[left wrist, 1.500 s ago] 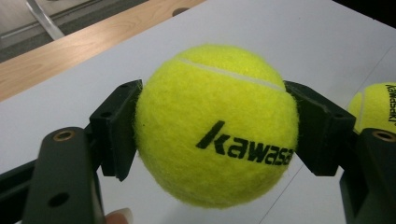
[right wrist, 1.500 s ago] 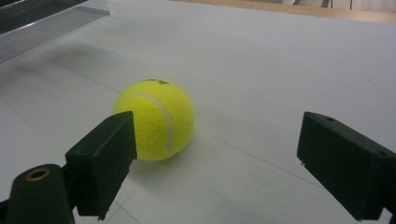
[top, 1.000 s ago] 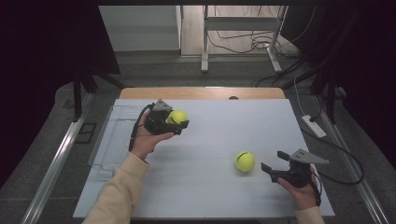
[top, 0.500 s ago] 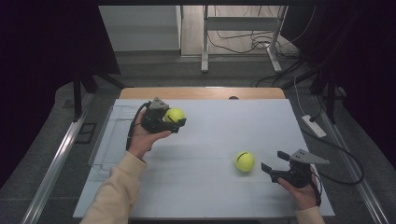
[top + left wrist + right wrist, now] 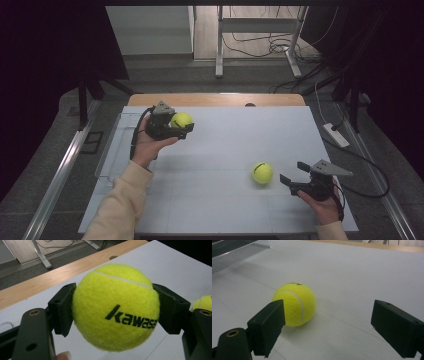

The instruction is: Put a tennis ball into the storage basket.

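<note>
Two tennis balls show on the white table (image 5: 225, 145). One ball (image 5: 181, 120) sits left of centre in the high view, pinched between the jaws of the left gripper (image 5: 176, 128) and lifted off the surface; the left gripper view shows black lettering on its face (image 5: 116, 307). A second ball (image 5: 262, 172) lies on the table at lower right of centre, just beside the right gripper (image 5: 295, 175), whose jaws are spread wide and empty. Along the table's left edge lies a clear tray (image 5: 112, 145).
</note>
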`<move>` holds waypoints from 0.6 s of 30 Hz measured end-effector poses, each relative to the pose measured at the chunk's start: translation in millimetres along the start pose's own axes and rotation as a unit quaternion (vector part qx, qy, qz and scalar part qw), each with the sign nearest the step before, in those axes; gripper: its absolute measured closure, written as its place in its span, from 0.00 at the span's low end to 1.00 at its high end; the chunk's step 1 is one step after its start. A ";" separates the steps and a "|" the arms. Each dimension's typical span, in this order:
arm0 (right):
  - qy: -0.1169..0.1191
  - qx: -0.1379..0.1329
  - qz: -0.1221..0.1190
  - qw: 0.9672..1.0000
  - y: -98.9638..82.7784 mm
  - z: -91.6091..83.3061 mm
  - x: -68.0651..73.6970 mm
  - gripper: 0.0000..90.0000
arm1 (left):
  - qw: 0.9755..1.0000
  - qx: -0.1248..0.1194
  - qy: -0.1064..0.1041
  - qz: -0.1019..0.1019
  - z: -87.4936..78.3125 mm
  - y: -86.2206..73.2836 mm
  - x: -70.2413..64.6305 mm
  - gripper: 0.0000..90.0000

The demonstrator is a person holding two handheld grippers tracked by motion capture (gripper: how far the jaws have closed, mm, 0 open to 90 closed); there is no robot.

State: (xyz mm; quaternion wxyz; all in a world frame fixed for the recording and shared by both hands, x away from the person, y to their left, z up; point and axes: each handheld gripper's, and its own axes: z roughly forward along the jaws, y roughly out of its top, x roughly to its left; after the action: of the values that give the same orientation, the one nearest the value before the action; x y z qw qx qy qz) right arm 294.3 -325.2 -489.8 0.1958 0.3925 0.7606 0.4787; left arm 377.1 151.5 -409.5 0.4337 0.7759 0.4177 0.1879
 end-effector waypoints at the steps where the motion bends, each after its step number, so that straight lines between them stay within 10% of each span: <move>1: 0.000 0.001 0.000 1.000 -0.1 0.0 -0.1 0.14 | 1.000 0.000 0.002 -0.001 -1.2 0.2 2.0 0.30; 18: -0.001 0.002 0.001 1.000 -0.3 0.3 -0.2 0.14 | 1.000 -0.004 0.024 -0.015 -11.6 -3.7 17.6 0.30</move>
State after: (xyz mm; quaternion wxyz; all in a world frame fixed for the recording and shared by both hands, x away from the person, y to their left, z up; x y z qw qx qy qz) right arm 294.5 -325.3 -490.2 0.1953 0.3936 0.7611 0.4771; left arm 377.9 172.8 -407.5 0.4298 0.7631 0.4384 0.2018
